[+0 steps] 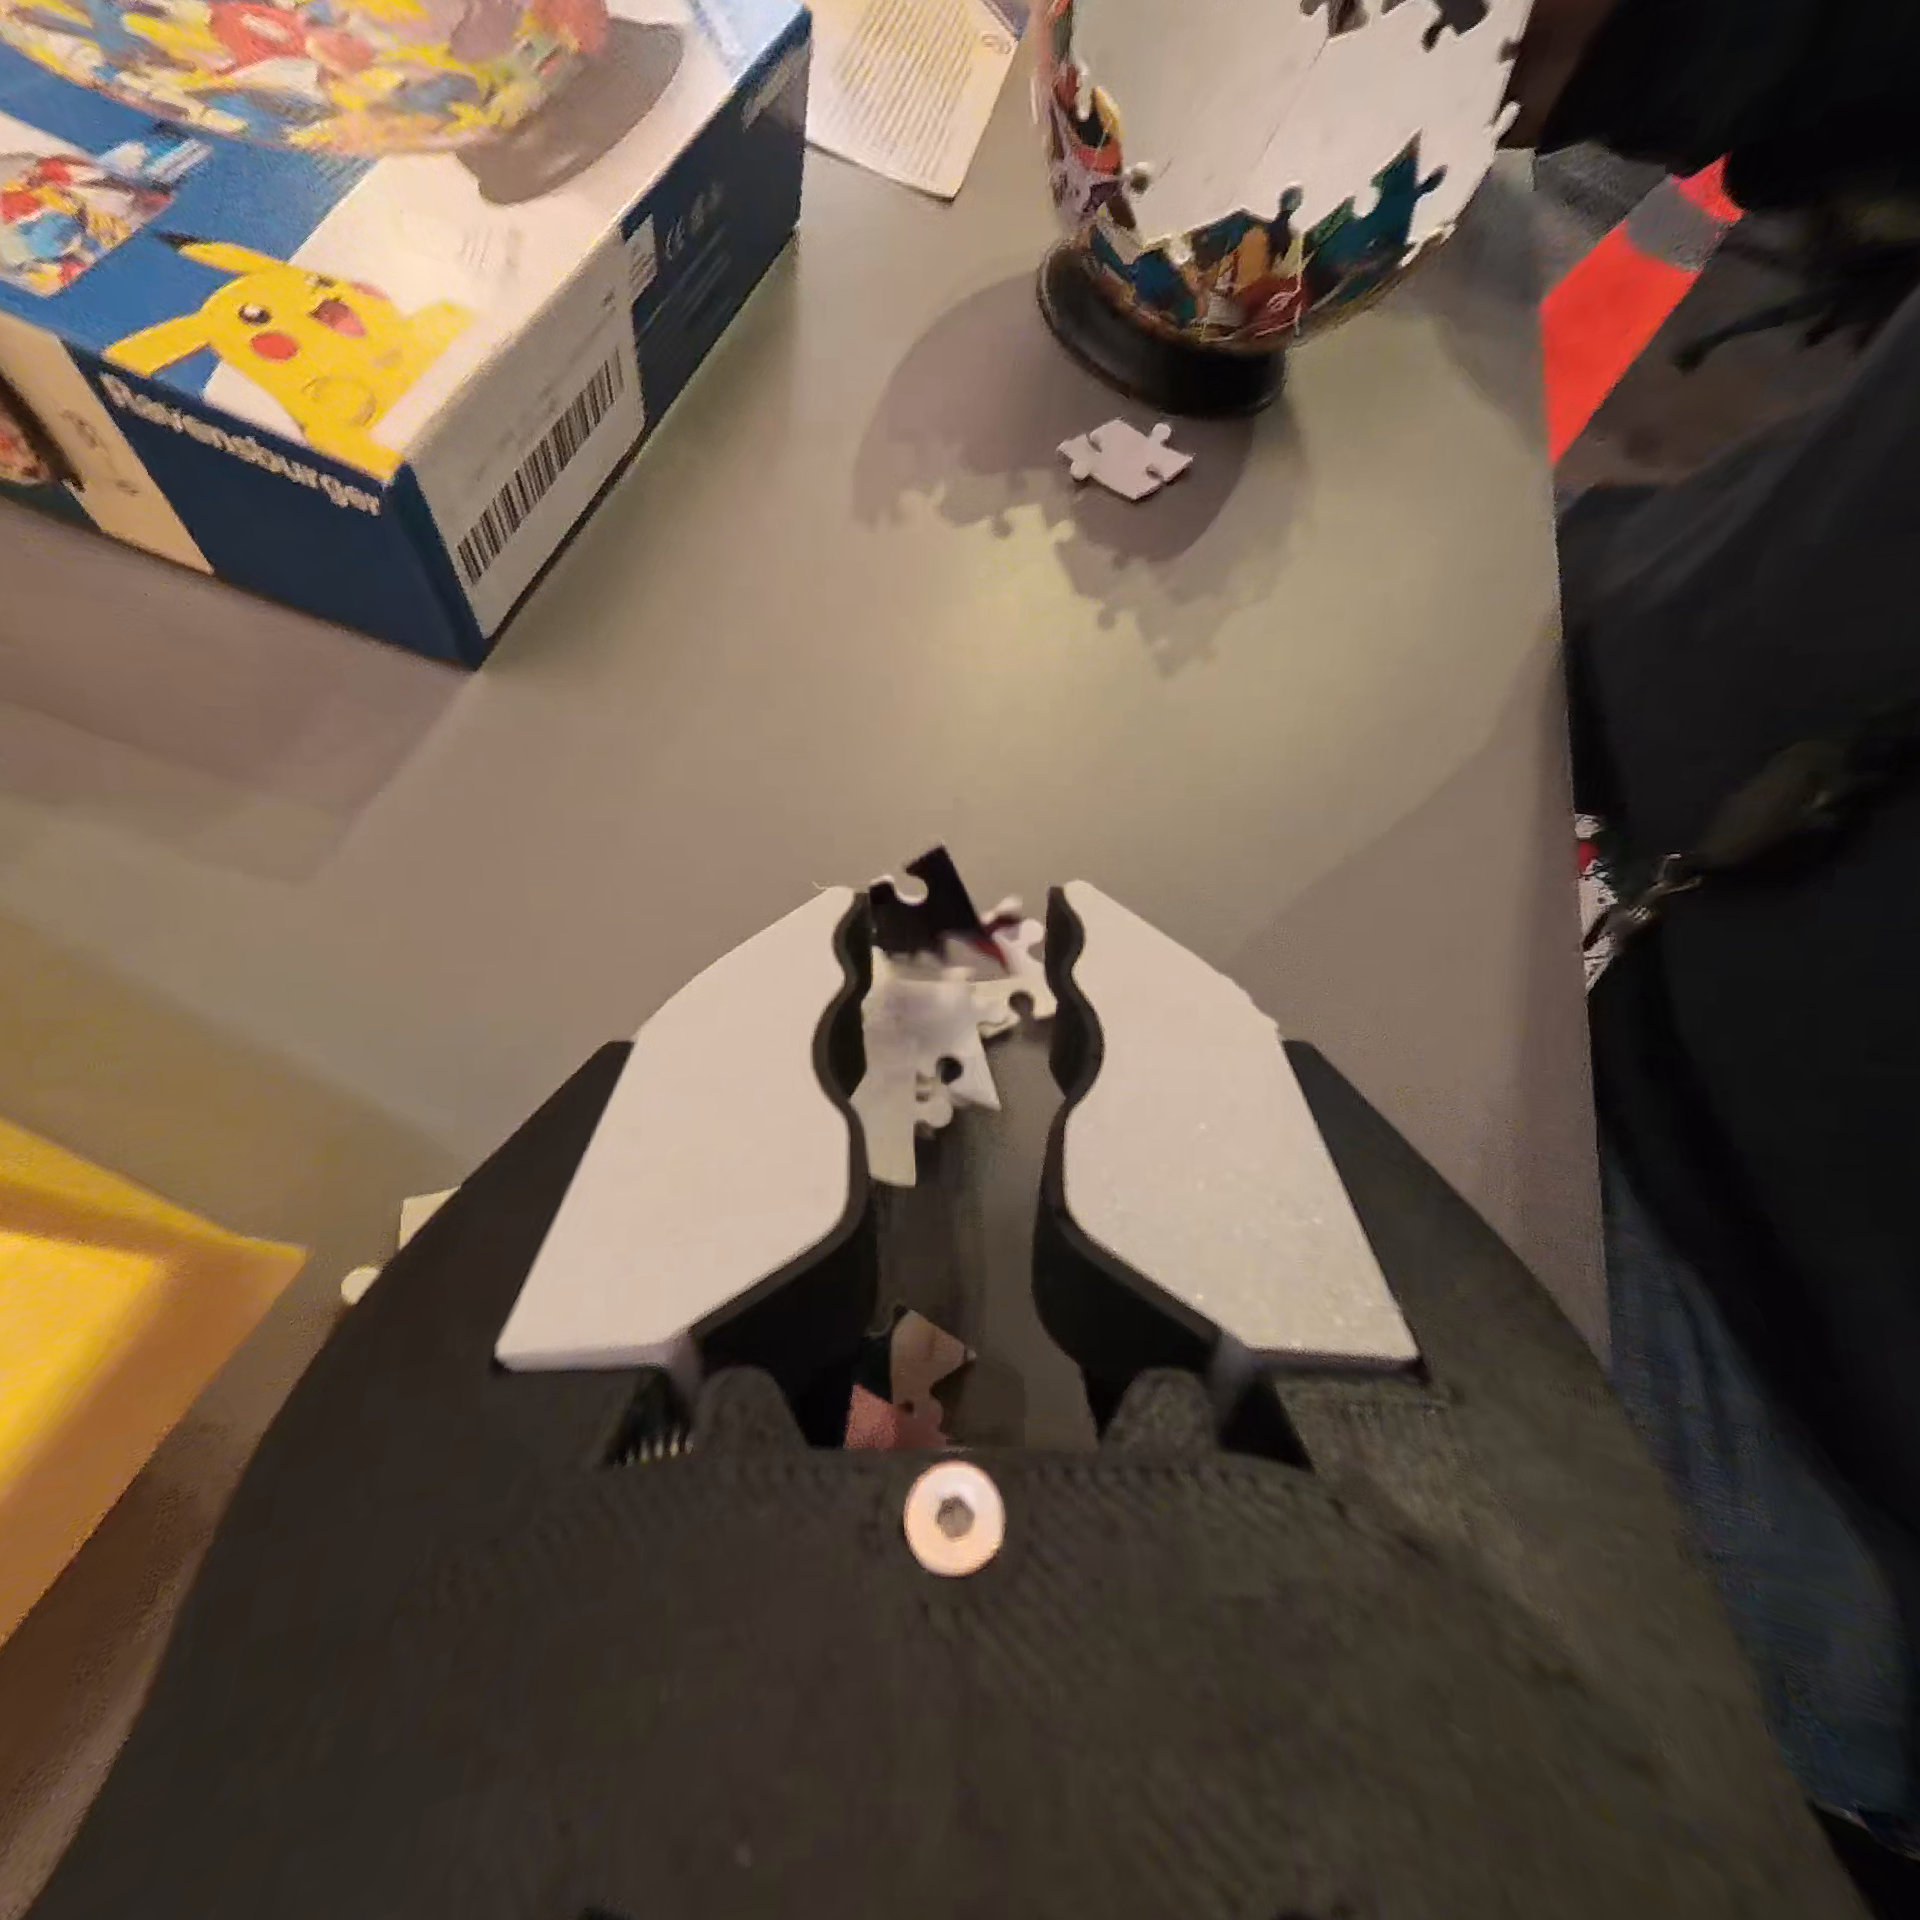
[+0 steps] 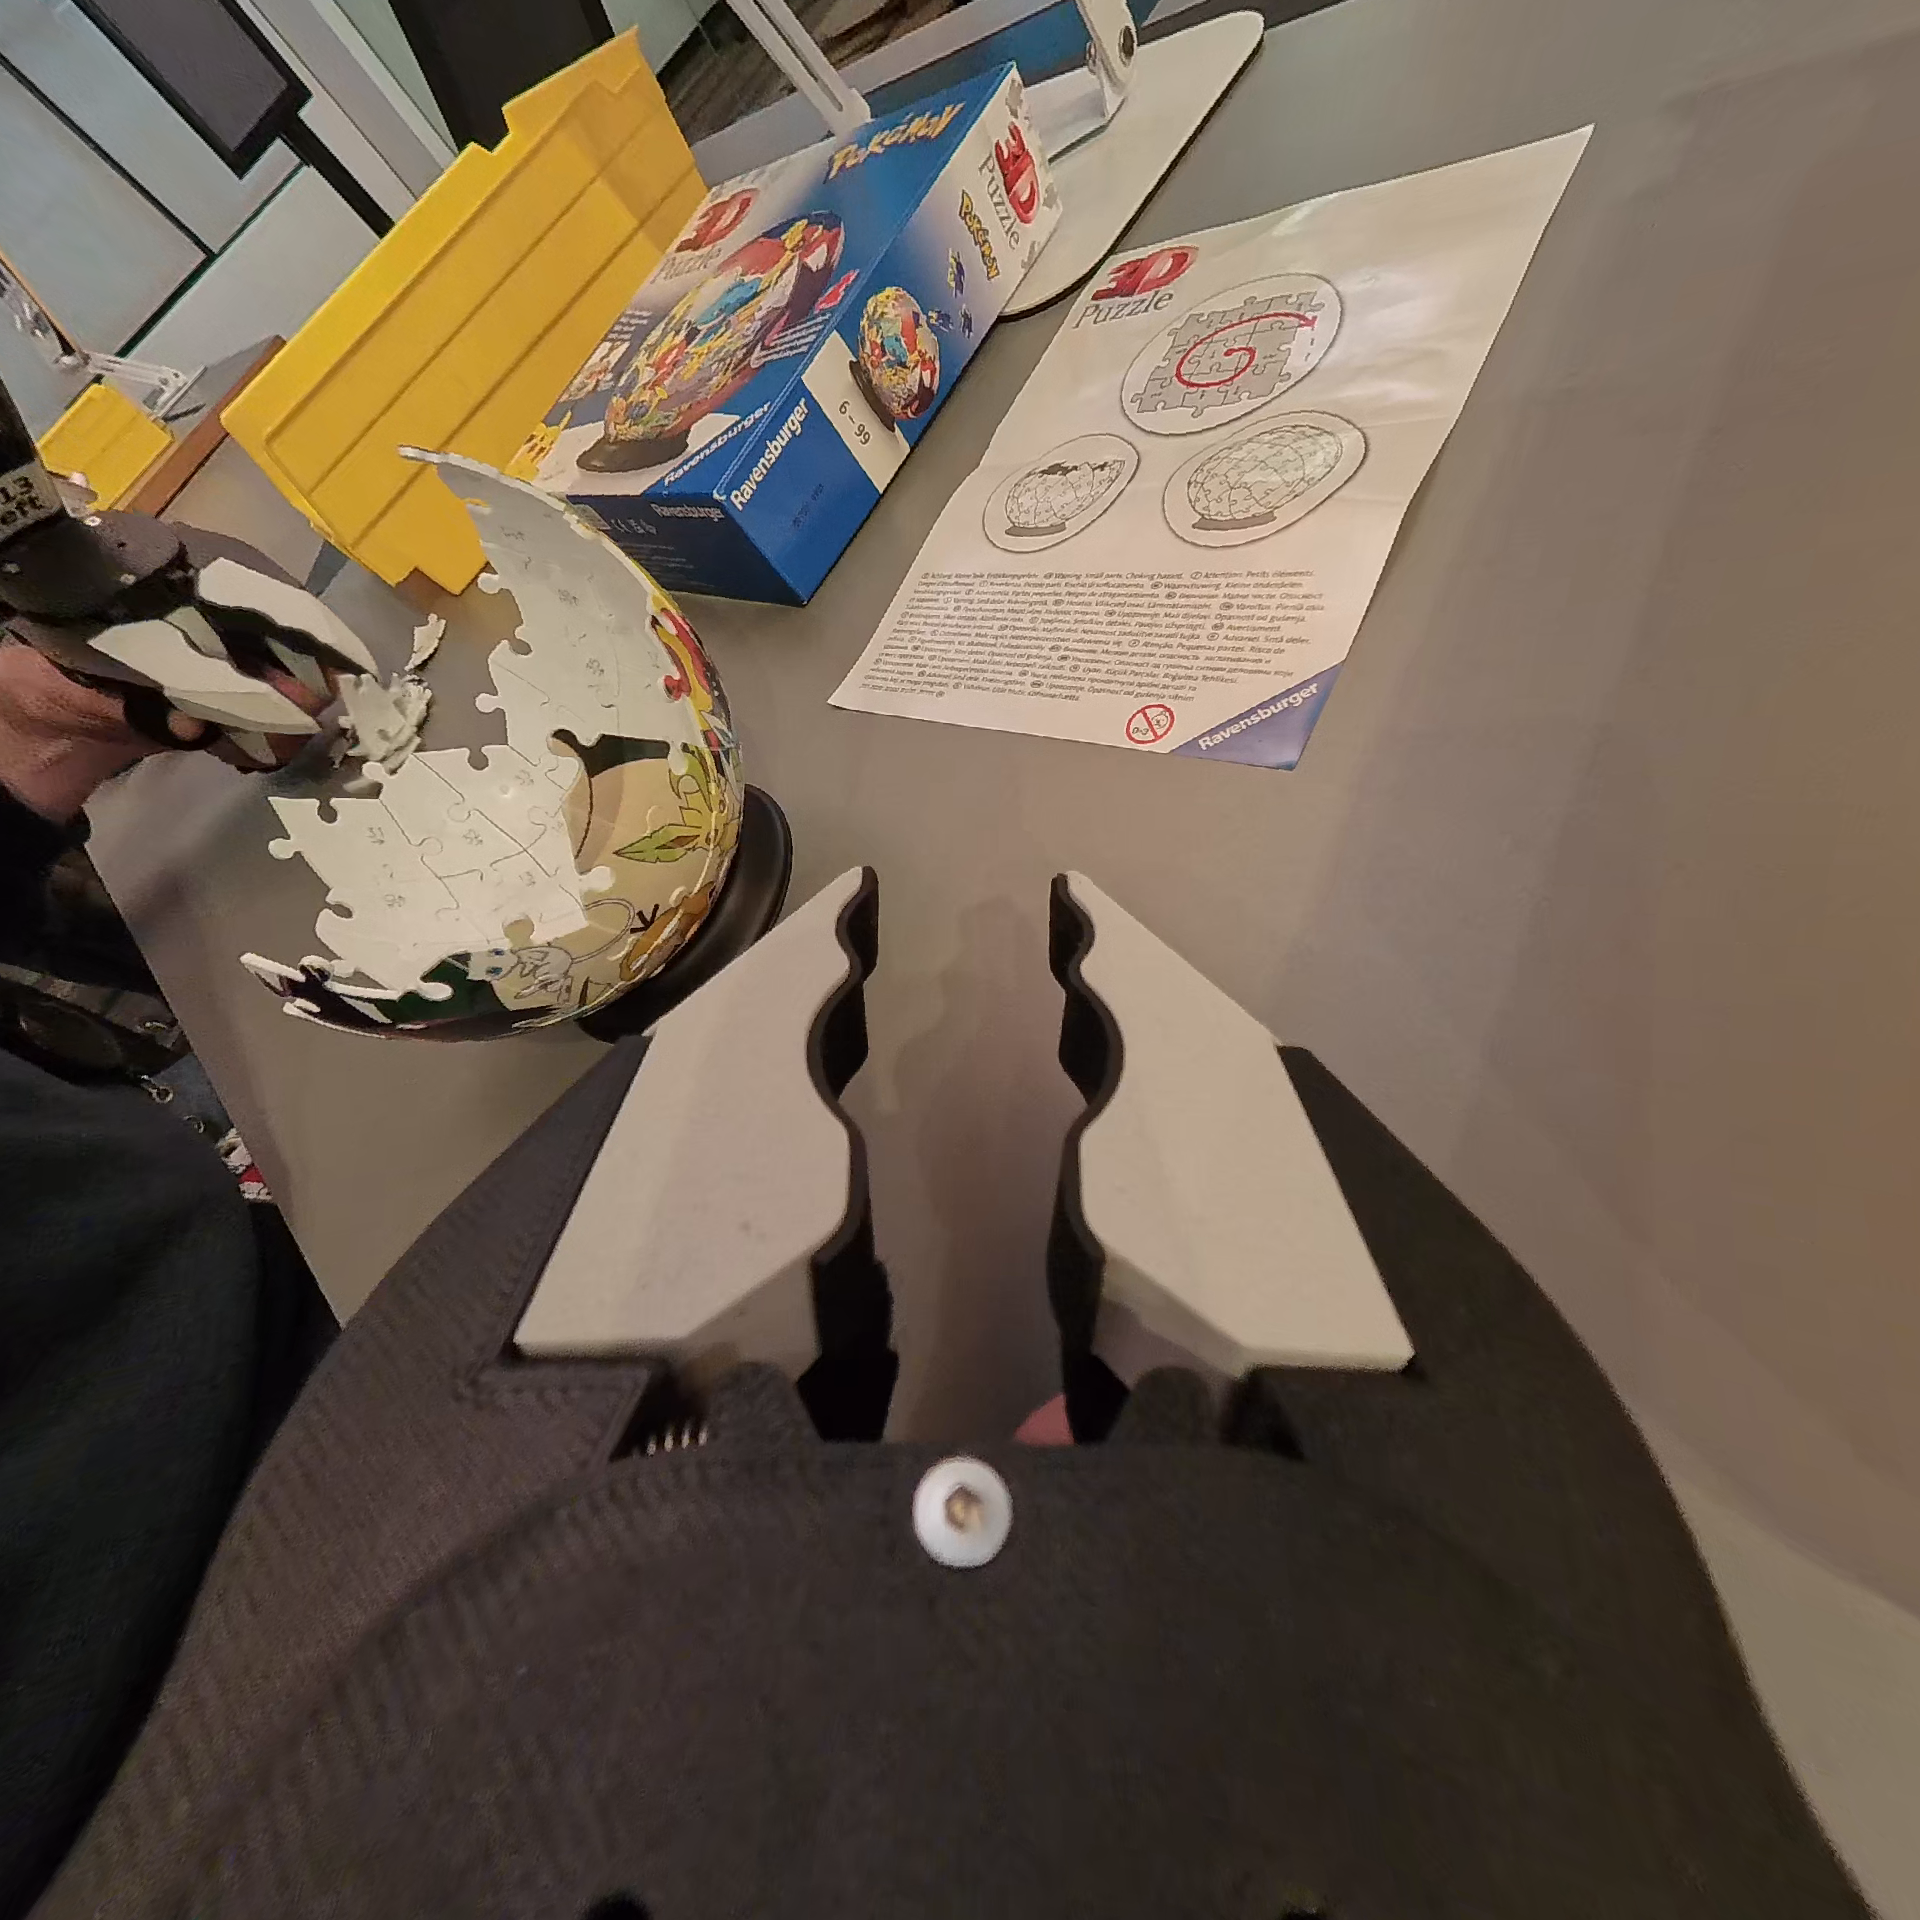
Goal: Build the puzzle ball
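The puzzle ball (image 2: 520, 790) is part built, with a wide gap showing its white inside, and sits on a black stand (image 2: 764, 862) on the grey table. It also shows at the top right of the left wrist view (image 1: 1247, 156). My left gripper (image 1: 956, 894) is shut on a small cluster of joined puzzle pieces (image 1: 935, 997), held above the table. In the right wrist view the left gripper (image 2: 338, 696) holds those pieces (image 2: 379, 717) at the ball's open upper edge. My right gripper (image 2: 956, 883) is open and empty, just right of the stand.
One loose white piece (image 1: 1127, 457) lies in front of the stand. The blue puzzle box (image 2: 810, 395) and a yellow bin (image 2: 468, 343) stand behind the ball. The instruction sheet (image 2: 1195, 468) lies to the right. A person in dark clothes is at the table's near edge (image 1: 1558, 623). Tip to tip, the grippers are about 40 cm apart.
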The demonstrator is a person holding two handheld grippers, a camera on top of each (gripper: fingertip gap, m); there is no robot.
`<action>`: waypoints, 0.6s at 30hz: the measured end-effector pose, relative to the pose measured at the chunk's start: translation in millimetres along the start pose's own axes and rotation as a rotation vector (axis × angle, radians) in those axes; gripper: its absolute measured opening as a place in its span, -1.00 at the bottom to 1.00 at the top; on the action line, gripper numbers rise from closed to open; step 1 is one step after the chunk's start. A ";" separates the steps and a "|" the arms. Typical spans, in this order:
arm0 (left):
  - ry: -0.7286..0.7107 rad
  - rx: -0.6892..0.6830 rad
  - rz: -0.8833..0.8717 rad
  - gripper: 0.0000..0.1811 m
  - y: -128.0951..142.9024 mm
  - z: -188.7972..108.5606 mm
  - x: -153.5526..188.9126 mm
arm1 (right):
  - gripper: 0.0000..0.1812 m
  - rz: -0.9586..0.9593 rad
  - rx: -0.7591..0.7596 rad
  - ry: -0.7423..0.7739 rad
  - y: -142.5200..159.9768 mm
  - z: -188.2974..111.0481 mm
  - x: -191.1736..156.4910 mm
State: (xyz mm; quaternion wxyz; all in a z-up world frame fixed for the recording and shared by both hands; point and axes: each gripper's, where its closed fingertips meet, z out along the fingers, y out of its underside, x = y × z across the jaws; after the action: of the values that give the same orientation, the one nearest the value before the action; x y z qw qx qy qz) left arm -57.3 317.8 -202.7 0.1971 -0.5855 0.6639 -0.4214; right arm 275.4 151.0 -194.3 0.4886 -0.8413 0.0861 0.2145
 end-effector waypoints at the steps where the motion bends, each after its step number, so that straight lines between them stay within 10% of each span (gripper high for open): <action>1: -0.005 -0.006 -0.007 -0.60 2.1 -0.2 -0.9 | -0.65 0.000 -0.001 0.000 0.0 0.1 0.0; 10: -0.085 0.081 0.107 -0.47 -37.2 -58.9 -1.7 | -0.65 0.005 -0.003 0.005 0.3 0.4 1.0; 18: -0.503 0.063 0.091 -0.46 -54.5 -138.3 -101.5 | -0.65 0.004 -0.001 0.007 0.1 0.3 1.1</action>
State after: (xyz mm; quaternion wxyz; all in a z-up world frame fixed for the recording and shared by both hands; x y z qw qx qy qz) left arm -104.4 461.2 -104.8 0.3930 -0.6351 0.6062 -0.2734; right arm 276.3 151.2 -195.0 0.4876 -0.8420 0.0894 0.2127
